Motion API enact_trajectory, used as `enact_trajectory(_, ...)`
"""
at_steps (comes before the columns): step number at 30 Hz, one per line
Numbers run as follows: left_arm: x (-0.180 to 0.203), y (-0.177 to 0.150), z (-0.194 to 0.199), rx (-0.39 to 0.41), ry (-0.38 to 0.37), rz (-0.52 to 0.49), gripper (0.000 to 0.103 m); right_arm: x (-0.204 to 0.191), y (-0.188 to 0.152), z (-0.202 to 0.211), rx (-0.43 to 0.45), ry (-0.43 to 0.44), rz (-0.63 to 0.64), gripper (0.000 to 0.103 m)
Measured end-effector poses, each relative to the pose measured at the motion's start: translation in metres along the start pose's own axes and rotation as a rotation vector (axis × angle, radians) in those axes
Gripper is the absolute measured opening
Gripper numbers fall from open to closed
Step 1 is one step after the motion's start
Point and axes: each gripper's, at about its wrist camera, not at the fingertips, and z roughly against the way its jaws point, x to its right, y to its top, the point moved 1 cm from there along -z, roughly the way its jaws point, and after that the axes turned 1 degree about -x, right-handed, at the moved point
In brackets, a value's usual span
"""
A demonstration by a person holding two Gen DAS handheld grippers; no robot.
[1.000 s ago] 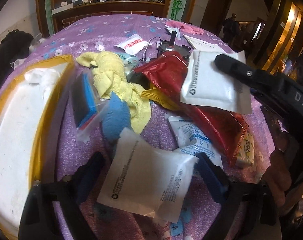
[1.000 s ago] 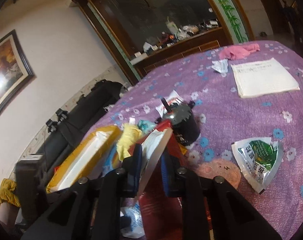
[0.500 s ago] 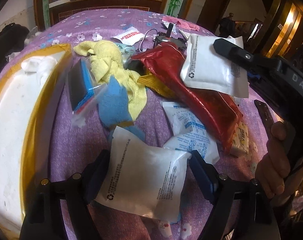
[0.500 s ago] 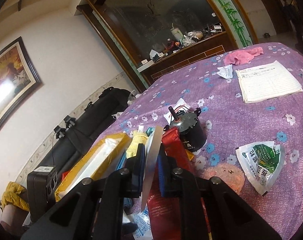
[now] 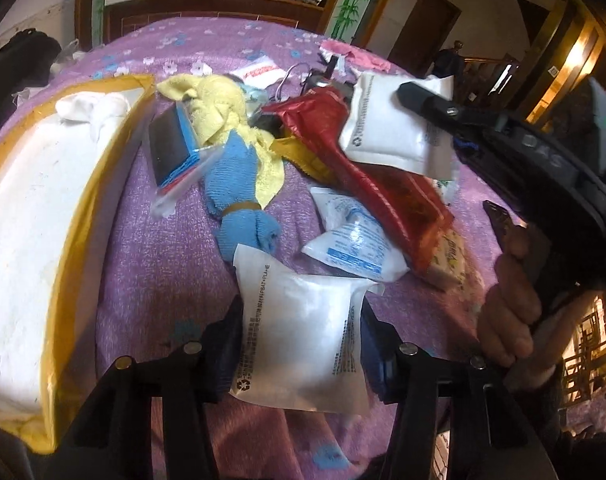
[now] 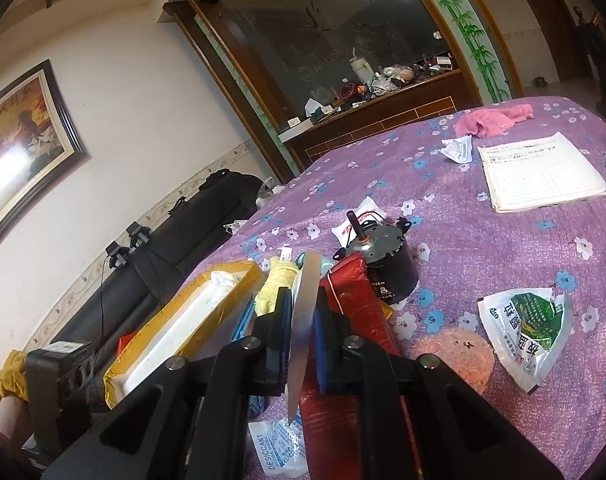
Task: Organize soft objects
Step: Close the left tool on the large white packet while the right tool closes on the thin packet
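My left gripper [image 5: 299,344] is shut on a white soft pouch [image 5: 299,336], held just above the purple tablecloth. My right gripper [image 6: 303,320] is shut on a second white pouch [image 6: 303,316], seen edge-on; in the left wrist view this pouch [image 5: 391,128] hangs above a red foil bag [image 5: 379,184]. On the cloth lie a yellow towel [image 5: 223,112], a rolled blue cloth [image 5: 239,192], a desiccant packet [image 5: 351,240] and a bagged blue sponge [image 5: 175,148]. A yellow-rimmed white tray [image 5: 27,220] lies at the left.
A small electric motor [image 6: 383,256] stands behind the red bag. A torn green-white wrapper [image 6: 527,320], a paper pad [image 6: 543,172] and a pink cloth [image 6: 491,116] lie further right. A black case [image 6: 183,232] stands beside the table.
My left gripper has closed in around the near white pouch and now grips it. My right gripper has risen a little with its pouch.
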Motion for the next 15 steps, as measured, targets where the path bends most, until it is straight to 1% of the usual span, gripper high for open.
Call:
enact_trajectory(4, 0.001, 0.0, 0.018, 0.038, -0.013, 0.006, 0.054, 0.0, 0.0, 0.003, 0.008, 0.01, -0.007, 0.01)
enact_trajectory(7, -0.007, 0.005, 0.037, 0.081, -0.023, 0.045, 0.054, -0.006, -0.003, 0.008, 0.016, 0.04, -0.027, 0.009)
enact_trajectory(9, -0.014, 0.01, 0.05, 0.113, -0.015, 0.073, 0.054, -0.014, -0.006, 0.009, 0.003, 0.062, -0.049, 0.009)
enact_trajectory(11, -0.022, 0.014, 0.063, 0.141, -0.004, 0.09, 0.054, -0.028, -0.008, 0.011, 0.004, 0.08, -0.043, 0.009)
enact_trajectory(14, -0.032, 0.017, 0.074, 0.168, 0.013, 0.112, 0.054, -0.046, -0.009, 0.014, 0.017, 0.038, -0.012, 0.009)
enact_trajectory(15, -0.035, 0.018, 0.077, 0.173, 0.011, 0.119, 0.054, -0.049, -0.009, 0.015, 0.021, 0.04, -0.011, 0.009)
